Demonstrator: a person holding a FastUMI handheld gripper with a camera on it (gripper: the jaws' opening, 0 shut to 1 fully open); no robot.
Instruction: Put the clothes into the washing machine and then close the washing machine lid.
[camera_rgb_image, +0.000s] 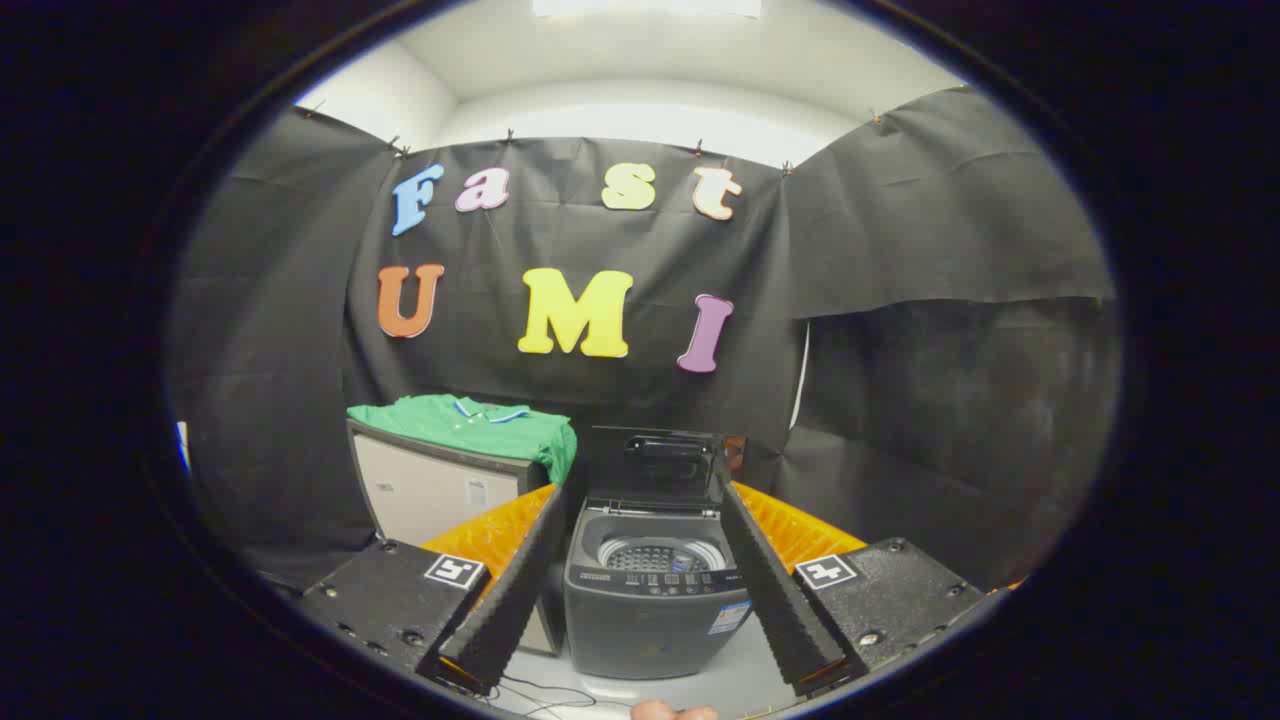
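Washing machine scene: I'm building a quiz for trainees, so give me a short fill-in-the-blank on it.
1. The washing machine has its lid standing ____.
2. The ____ shirt lies folded on the cabinet beside the machine.
3. The gripper fingers are ____, holding nothing.

Missing words: open; green; open

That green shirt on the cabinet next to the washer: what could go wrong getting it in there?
The green shirt lies folded on the cabinet, one edge already drooping toward the washing machine; a pinch by the open gripper may catch only one layer, so it unfolds and drags. The tub opening looks narrow, so fabric could drape over the rim. The raised lid might then close on it.
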